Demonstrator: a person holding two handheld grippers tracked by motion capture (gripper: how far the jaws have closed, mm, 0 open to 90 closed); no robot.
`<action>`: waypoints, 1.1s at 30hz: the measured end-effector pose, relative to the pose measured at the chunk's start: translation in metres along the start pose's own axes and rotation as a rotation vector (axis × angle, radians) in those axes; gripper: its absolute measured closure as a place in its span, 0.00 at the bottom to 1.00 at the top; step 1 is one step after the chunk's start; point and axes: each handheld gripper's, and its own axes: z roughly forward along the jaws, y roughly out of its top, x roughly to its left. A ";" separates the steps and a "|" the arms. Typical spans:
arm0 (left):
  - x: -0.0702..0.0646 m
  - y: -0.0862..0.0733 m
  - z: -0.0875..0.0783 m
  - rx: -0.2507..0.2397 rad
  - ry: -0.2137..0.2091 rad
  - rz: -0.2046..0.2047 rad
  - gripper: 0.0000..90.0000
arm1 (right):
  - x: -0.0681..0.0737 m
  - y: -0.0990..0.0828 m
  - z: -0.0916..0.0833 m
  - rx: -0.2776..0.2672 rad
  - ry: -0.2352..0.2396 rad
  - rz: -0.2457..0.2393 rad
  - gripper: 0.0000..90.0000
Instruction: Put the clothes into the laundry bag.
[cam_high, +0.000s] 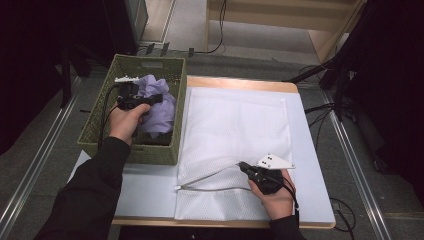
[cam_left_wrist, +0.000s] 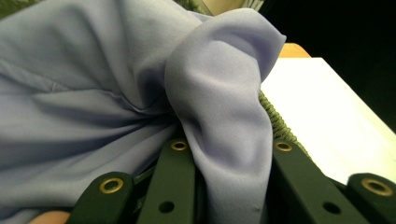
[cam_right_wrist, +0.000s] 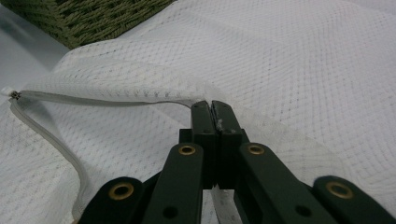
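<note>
Lavender garment pinched, mesh bag edge clamped

Left gripper (cam_high: 150, 100) grips lavender garment (cam_left_wrist: 116, 84) in green basket (cam_high: 100, 135) at ten o'clock; right gripper (cam_right_wrist: 211, 109) view shows jaws clamping mesh laundry bag's (cam_high: 235, 125) zipper edge (cam_right_wrist: 102, 100).

A lavender cloth (cam_high: 159, 102) is lying in an olive-green woven basket (cam_high: 100, 131). The white bag (cam_high: 235, 130) is showing a fine mesh pattern. The tongs' jaws are looking black, perhaps dark green up close.
</note>
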 end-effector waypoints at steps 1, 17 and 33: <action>-0.001 0.000 -0.002 -0.014 0.002 0.001 0.89 | 0.000 0.000 0.000 0.000 0.000 0.000 1.00; -0.018 0.006 -0.020 -0.123 -0.020 0.012 0.89 | 0.000 0.000 0.000 -0.002 0.005 0.007 1.00; -0.042 0.009 -0.034 -0.202 -0.061 0.047 0.89 | 0.001 0.000 0.002 0.005 0.004 -0.001 1.00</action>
